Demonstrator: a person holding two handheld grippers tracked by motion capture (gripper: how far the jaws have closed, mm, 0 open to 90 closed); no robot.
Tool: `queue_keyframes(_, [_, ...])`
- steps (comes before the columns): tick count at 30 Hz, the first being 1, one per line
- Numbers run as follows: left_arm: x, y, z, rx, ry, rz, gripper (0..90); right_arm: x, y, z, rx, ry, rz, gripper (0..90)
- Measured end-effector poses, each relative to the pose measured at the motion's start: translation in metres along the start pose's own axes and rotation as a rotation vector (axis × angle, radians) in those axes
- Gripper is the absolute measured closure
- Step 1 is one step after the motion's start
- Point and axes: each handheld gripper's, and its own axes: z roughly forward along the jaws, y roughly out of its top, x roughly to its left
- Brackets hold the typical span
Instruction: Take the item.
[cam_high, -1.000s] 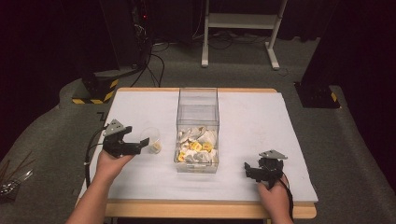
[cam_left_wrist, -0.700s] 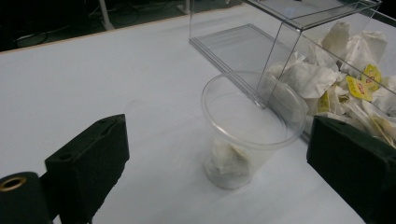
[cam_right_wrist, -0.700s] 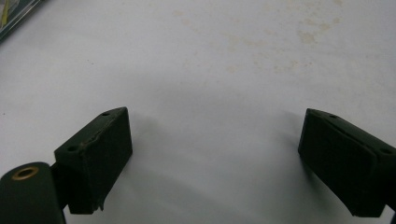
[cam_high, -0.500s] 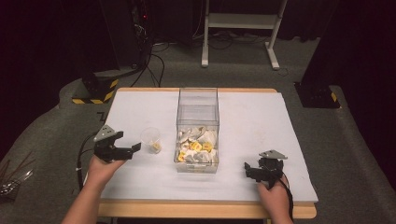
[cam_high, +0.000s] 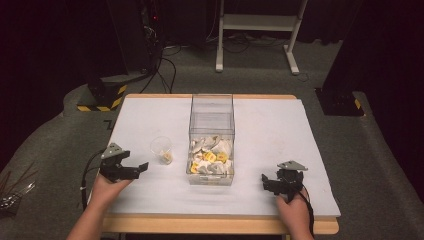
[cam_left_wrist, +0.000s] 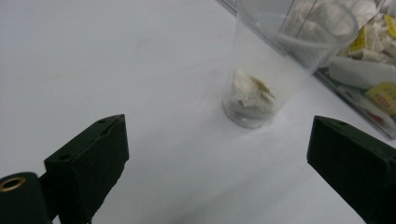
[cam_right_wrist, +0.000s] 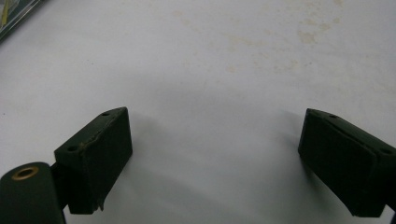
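Holding my left gripper (cam_high: 141, 167) low over the near left part of the table (cam_high: 270, 130), I have its jaws spread wide with nothing between them. They point right and slightly far, toward the clear plastic cup (cam_high: 161, 148), which stands upright just beyond them, apart from both jaws. In the left gripper view the cup (cam_left_wrist: 275, 70) has a crumpled white tea bag (cam_left_wrist: 250, 91) lying at its bottom. Just right of the cup sits the clear box (cam_high: 212, 135), partly filled with white and yellow packets (cam_high: 210, 160); cup and box stand near each other, though I cannot tell whether they touch. My right gripper (cam_high: 267, 181) rests at the near right of the table, well apart from the box, its jaws also wide open over bare white tabletop and gripping nothing.
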Motion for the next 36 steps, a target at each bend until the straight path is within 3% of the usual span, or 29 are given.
queue_keyframes(7, [-0.001,-0.018,0.009,0.069,-0.003,0.0,6.2,0.0,0.0,0.0,-0.002,0.0,0.0,9.8])
queue_keyframes(14, [-0.002,-0.032,0.011,0.133,0.03,0.023,6.2,0.0,0.0,0.0,-0.002,0.0,0.002,9.8])
queue_keyframes(15, [-0.003,-0.033,0.01,0.135,0.031,0.02,6.2,0.0,0.0,0.0,0.0,-0.001,0.0,9.8])
queue_keyframes(18, [-0.01,-0.037,0.011,0.143,0.07,0.072,5.2,0.0,0.0,0.0,-0.002,0.0,0.002,9.8])
queue_keyframes(25, [-0.013,-0.041,0.009,0.111,0.09,0.073,5.9,0.0,0.0,0.0,-0.001,0.0,0.005,9.8])
queue_keyframes(36, [-0.012,-0.041,0.008,0.111,0.084,0.06,7.6,0.0,0.0,0.0,-0.002,0.0,0.003,9.8])
